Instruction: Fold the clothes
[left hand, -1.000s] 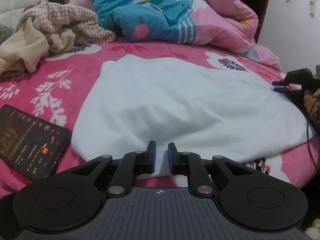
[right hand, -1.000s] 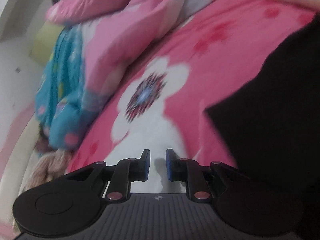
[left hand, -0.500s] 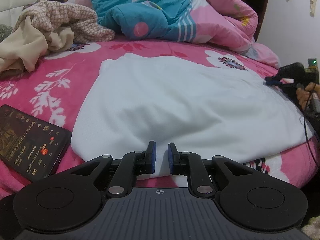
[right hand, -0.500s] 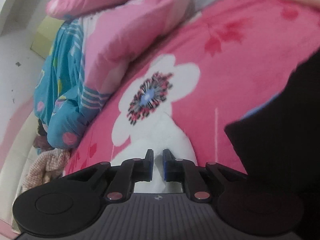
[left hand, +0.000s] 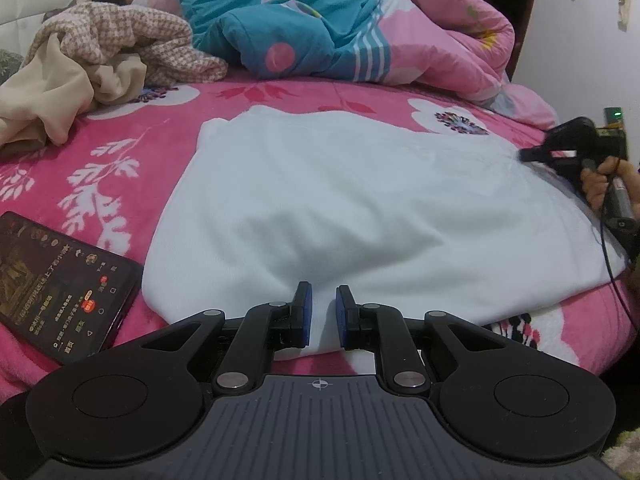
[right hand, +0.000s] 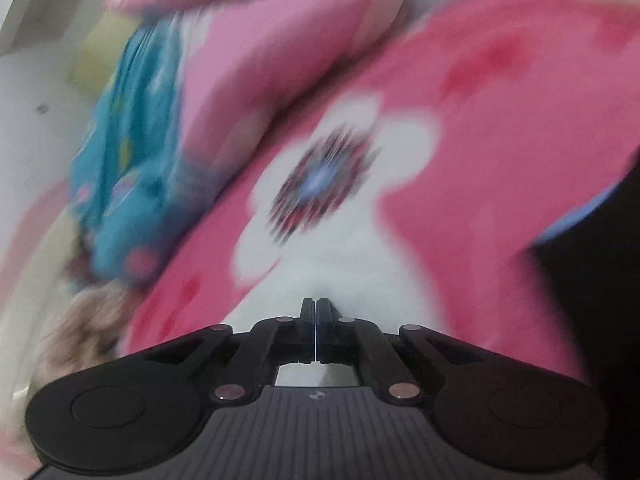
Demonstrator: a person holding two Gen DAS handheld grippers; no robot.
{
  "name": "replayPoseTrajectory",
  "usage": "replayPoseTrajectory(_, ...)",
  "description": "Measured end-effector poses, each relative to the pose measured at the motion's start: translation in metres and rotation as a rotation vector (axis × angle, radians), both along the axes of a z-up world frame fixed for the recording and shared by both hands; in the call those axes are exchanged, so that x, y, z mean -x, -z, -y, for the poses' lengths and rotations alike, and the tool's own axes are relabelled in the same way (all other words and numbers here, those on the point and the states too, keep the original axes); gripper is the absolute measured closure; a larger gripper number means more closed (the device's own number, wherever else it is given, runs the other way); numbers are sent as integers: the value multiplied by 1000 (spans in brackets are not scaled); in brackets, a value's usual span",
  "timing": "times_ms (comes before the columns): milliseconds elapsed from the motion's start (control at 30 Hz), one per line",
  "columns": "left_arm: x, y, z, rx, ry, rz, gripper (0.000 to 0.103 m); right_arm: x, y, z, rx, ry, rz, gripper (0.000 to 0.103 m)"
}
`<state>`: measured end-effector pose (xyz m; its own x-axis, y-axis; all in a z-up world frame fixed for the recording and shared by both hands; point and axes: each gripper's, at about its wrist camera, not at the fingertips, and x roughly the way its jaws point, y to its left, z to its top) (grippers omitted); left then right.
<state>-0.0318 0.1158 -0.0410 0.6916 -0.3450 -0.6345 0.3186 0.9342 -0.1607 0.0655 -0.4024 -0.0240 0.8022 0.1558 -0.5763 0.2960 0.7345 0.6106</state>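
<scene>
A white garment [left hand: 360,208] lies spread on the bed [left hand: 120,148]; the left gripper [left hand: 320,314], fingers apart, straddles its near edge, while the right gripper [right hand: 316,332], fingers together, seemingly pinches the far edge, which may slip loose.

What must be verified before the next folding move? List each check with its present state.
1. Left gripper open, with the near hem of the white garment between its fingers: ok.
2. Right gripper shut at the garment's far right edge: ok. Whether cloth is pinched between its fingers: cannot tell, as the view is blurred.
3. Garment spread out on the pink floral blanket: ok, apart from one soft bump near the middle.
4. Phone off the garment: ok, it lies beside the left edge.
5. Black cable clear of the cloth: not ok, it runs over the garment's right corner.
</scene>
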Motion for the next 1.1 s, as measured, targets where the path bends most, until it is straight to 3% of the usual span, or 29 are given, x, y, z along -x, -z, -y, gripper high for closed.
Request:
replayPoseTrajectory(100, -1, 0, -2, 6, 5, -1, 88, 25, -11, 14, -15, 26, 38, 101)
replayPoseTrajectory(200, -1, 0, -2, 10, 1, -4, 88, 42, -9, 16, -106, -115, 22, 97)
replayPoseTrajectory(267, 0, 0, -1, 10, -3, -5, 89, 42, 6, 16, -161, -181, -49, 96)
replayPoseTrajectory(333, 0, 0, 0, 3, -6, -6, 89, 46, 16, 28, -129, -90, -82, 103)
replayPoseTrajectory(433, 0, -1, 2, -7, -7, -7, 88, 65, 2, 45, -13, 121, -50, 102)
replayPoseTrajectory(567, 0, -1, 2, -15, -5, -11, 88, 90, -17, 36, -44, 16, 40, 99)
replayPoseTrajectory(733, -1, -1, 1, -11, -6, -14, 88, 105, 8, 17, -109, -130, -32, 99)
replayPoseTrajectory(767, -1, -1, 2, -13, -5, -14, 88, 111, 14, 26, -97, -74, -46, 103)
replayPoseTrajectory(867, -1, -2, 3, -24, 0, -15, 88, 138, 6, 43, -82, 100, -12, 103)
replayPoseTrajectory(967, -1, -2, 3, -24, 1, -14, 88, 159, -12, 31, -34, 57, 78, 101)
replayPoseTrajectory(1100, 0, -1, 2, -15, -7, -11, 88, 178, 5, 25, -16, 55, 25, 100)
